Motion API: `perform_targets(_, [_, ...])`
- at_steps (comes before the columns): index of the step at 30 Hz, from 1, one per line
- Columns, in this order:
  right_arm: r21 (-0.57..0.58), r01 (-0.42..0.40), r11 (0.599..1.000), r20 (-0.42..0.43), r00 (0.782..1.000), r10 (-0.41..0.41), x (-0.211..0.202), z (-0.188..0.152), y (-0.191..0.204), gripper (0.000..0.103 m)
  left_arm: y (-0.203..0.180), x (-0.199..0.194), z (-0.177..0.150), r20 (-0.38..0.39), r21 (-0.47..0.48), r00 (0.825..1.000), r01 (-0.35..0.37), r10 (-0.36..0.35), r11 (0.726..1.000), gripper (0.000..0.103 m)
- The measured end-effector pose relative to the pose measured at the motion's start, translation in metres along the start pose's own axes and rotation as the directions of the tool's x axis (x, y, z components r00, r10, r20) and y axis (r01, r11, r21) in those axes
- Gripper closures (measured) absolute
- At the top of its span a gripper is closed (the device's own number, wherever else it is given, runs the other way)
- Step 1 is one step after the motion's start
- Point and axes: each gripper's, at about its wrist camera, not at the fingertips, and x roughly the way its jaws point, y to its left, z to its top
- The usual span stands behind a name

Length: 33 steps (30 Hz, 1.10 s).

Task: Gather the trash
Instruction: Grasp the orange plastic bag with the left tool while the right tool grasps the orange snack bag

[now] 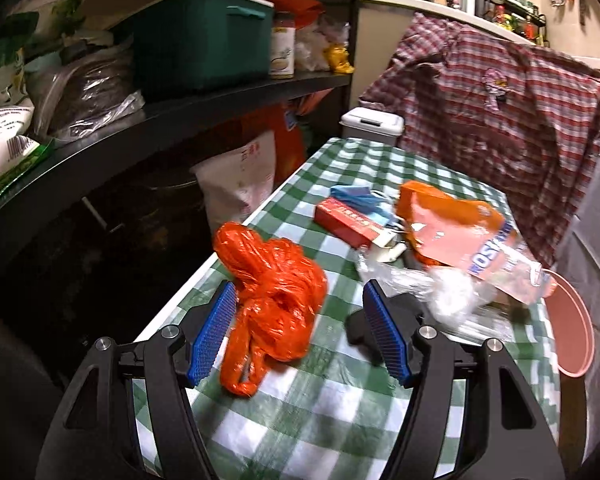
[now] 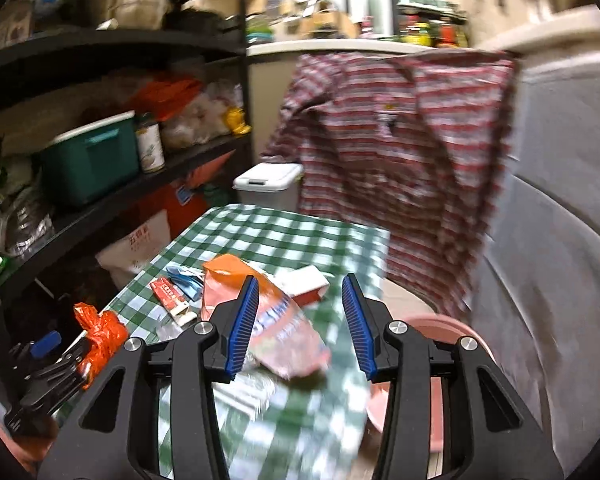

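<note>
A crumpled orange plastic bag (image 1: 274,300) lies on the green checked tablecloth (image 1: 332,392) between the open jaws of my left gripper (image 1: 300,312), close to the left pad. It also shows in the right wrist view (image 2: 100,332), beside the left gripper's fingers. My right gripper (image 2: 300,312) is open above an orange and pink wrapper (image 2: 284,332). That wrapper (image 1: 460,232) lies on clear plastic (image 1: 452,296). A red box (image 1: 348,222) and a blue face mask (image 1: 358,196) lie further back.
A white lidded bin (image 1: 372,124) stands past the table's far end. A pink bowl (image 1: 572,328) sits at the table's right edge. A dark shelf unit (image 1: 140,120) with a green cooler stands left. A plaid shirt (image 1: 500,120) hangs behind.
</note>
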Motion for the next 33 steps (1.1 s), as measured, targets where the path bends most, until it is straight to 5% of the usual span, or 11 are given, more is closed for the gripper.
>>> perform_targets(11, [0.028, -0.053, 0.998, -0.194, 0.979, 0.057, 0.129, -0.038, -0.010, 0.058, 0.008, 0.038, -0.005, -0.100, -0.001, 0.993, -0.059, 0.059, 0.998, 0.038])
perform_targets(21, [0.100, -0.088, 0.991, -0.320, 0.940, 0.116, 0.179, -0.061, -0.016, 0.059, 0.004, 0.061, -0.010, -0.166, 0.007, 0.985, -0.052, 0.052, 0.999, 0.038])
perform_targets(24, [0.078, -0.101, 0.992, -0.326, 0.937, 0.121, 0.180, -0.063, -0.011, 0.079, 0.004, 0.064, -0.010, -0.178, 0.000, 0.983, -0.052, 0.051, 0.999, 0.039])
perform_targets(27, [0.070, -0.113, 0.991, -0.323, 0.937, 0.130, 0.179, -0.063, -0.009, 0.099, 0.003, 0.065, -0.010, -0.181, 0.006, 0.982, -0.046, 0.046, 0.999, 0.052])
perform_targets(33, [0.042, -0.137, 0.990, -0.272, 0.951, 0.143, 0.160, -0.053, -0.003, 0.103, 0.003, 0.059, -0.007, -0.159, 0.018, 0.986, -0.052, 0.054, 0.998, 0.064])
